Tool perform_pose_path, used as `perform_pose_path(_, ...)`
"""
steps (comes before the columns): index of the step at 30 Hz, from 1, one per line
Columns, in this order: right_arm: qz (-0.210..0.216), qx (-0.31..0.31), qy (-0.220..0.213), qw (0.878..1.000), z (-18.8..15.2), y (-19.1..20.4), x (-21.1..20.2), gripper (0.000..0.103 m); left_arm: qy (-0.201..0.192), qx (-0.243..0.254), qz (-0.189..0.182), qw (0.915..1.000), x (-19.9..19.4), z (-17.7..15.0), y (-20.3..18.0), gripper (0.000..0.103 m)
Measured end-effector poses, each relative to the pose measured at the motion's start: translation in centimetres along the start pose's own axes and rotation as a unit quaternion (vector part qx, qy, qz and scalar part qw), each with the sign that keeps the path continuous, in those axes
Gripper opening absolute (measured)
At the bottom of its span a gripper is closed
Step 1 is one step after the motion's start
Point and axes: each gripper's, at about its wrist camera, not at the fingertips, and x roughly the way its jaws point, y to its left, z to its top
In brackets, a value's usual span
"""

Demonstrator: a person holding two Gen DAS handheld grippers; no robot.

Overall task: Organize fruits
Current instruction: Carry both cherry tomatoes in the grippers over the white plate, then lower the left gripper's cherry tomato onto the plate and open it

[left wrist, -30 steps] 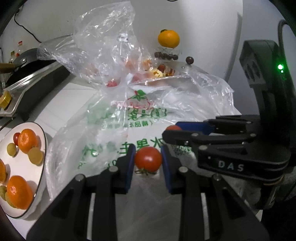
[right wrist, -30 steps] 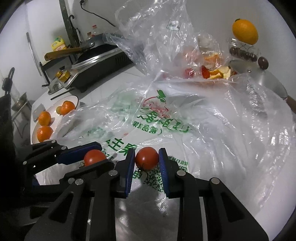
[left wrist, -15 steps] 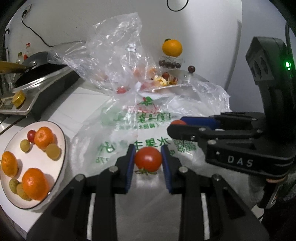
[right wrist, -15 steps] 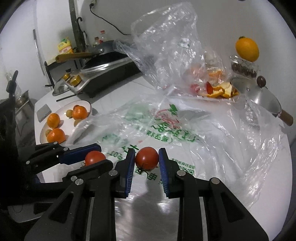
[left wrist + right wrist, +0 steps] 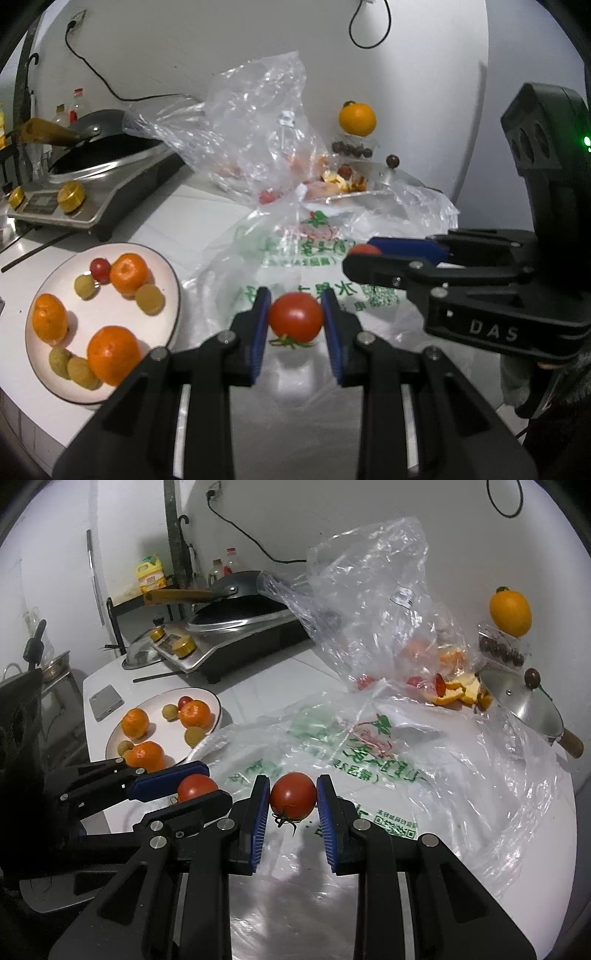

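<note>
My left gripper (image 5: 294,317) is shut on a red tomato (image 5: 295,316), held above the flat printed plastic bag (image 5: 314,251). My right gripper (image 5: 291,801) is shut on a second red tomato (image 5: 293,799), close beside the left one. Each wrist view shows the other gripper: the right gripper (image 5: 364,253) with its tomato (image 5: 364,249) at the right, the left gripper (image 5: 184,781) with its tomato (image 5: 197,787) at the left. A white plate (image 5: 48,384) (image 5: 212,696) to the left carries tangerines, small yellow-green fruits and a cherry tomato.
A crumpled clear bag (image 5: 258,122) with fruit stands behind the flat one. At the back left are a wok on a cooker (image 5: 96,177) and bottles. An orange (image 5: 357,119) and a pot lid (image 5: 521,705) sit at the back right. A phone (image 5: 106,701) lies beside the plate.
Both grippers have risen and drawn back from the bags, each still holding its tomato. The plate has come fully into the left wrist view.
</note>
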Motion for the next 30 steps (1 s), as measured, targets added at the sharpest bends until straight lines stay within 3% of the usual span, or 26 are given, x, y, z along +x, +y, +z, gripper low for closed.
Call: perform_pose_path(30, 0.034, -0.056, -0.021, 0.998, 2.5, 6.7, 0.1, 0.028, -0.045, -0.037, 0.070, 0.9959, -5.6, -0.4, 6.2, 0.029)
